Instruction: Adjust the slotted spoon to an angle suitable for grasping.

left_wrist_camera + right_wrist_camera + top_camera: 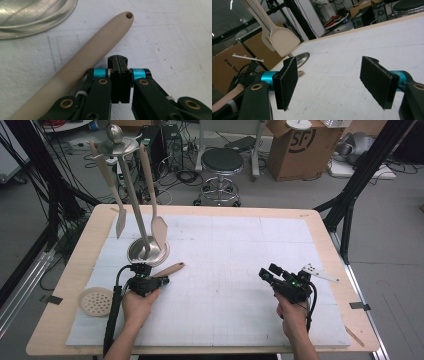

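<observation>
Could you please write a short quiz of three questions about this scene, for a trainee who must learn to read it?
1. True or false: the left gripper has its jaws pressed together, with the beige handle lying beside them, not between them.
2. How do the jaws of the right gripper stand? A. wide apart with nothing between them; B. closed on a spoon; C. closed on the slotted disc.
3. How many utensils hang on the metal stand?

Key
1. True.
2. A.
3. Two: a slotted turner and a spoon-like one.
</observation>
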The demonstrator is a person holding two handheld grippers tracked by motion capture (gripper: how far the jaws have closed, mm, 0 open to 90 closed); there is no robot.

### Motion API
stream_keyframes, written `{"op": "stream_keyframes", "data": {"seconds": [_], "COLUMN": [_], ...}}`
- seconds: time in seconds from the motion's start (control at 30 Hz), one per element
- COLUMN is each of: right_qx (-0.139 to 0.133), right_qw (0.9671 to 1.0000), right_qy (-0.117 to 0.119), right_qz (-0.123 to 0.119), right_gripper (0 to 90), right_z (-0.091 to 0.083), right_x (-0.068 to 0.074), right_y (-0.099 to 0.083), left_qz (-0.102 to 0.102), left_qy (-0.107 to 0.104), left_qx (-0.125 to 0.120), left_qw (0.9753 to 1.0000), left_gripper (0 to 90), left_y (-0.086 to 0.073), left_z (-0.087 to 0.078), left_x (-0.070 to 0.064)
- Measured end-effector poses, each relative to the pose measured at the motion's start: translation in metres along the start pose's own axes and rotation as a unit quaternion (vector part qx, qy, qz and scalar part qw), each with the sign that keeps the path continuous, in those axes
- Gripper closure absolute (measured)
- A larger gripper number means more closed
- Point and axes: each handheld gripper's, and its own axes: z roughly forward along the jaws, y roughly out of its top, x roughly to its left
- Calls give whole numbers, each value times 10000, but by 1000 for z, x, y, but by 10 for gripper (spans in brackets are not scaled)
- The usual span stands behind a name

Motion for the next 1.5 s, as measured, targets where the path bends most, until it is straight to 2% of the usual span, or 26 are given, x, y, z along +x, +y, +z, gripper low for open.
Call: {"op": "stream_keyframes", "data": {"seconds": [0.2, 0.4, 0.53, 0.7, 0.77, 0.9, 1.0, 1.1, 1.17, 1.2, 1.27, 1.3, 1.33, 1.4, 1.5], "right_qx": [34, 48, 97, 123, 125, 121, 163, 187, 176, 160, 169, 143, 121, 45, 2], "right_qw": [10000, 10000, 9999, 9999, 9999, 9998, 9998, 9997, 9997, 9998, 9998, 9998, 9998, 9999, 9999], "right_qy": [13, 46, 50, 48, 64, 84, 83, 81, 87, 96, 89, 86, 80, 113, 128], "right_qz": [-29, -40, -61, -68, -75, -97, -70, -106, -120, -112, -80, -92, -99, -23, 28], "right_gripper": [300, 300, 300, 300, 300, 301, 301, 301, 301, 301, 301, 301, 302, 305, 306], "right_z": [1, 1, 3, 5, 5, 5, 7, 8, 8, 8, 7, 6, 6, 4, 3], "right_x": [2, 3, 4, 4, 4, 5, 5, 6, 7, 7, 6, 5, 4, 3, 1], "right_y": [-1, -2, -3, -4, -4, -4, -5, -6, -6, -5, -5, -5, -5, -3, -3], "left_qz": [-87, -435, -456, -476, -458, -583, -417, -150, -18, -48, 8, 4, 2, -37, -47], "left_qy": [226, 198, 196, -140, -241, -399, -503, -331, -253, -222, -317, -214, -215, -293, -382], "left_qx": [-38, -125, -123, -277, -264, -251, -372, -309, -212, -140, 11, 82, 75, 18, 73], "left_qw": [9997, 9988, 9987, 9984, 9983, 9972, 9972, 9989, 9995, 9996, 9995, 9997, 9997, 9996, 9992], "left_gripper": [898, 898, 897, 866, 801, 676, 662, 646, 608, 592, 530, 475, 422, 420, 429], "left_y": [6, 10, 10, 13, 13, 17, 27, 38, 41, 41, 38, 36, 33, 29, 25], "left_z": [2, 3, 0, -17, -25, -43, -58, -66, -68, -69, -69, -69, -70, -72, -71], "left_x": [1, 10, 10, 13, 20, 35, 32, 30, 35, 38, 44, 46, 49, 56, 63]}}
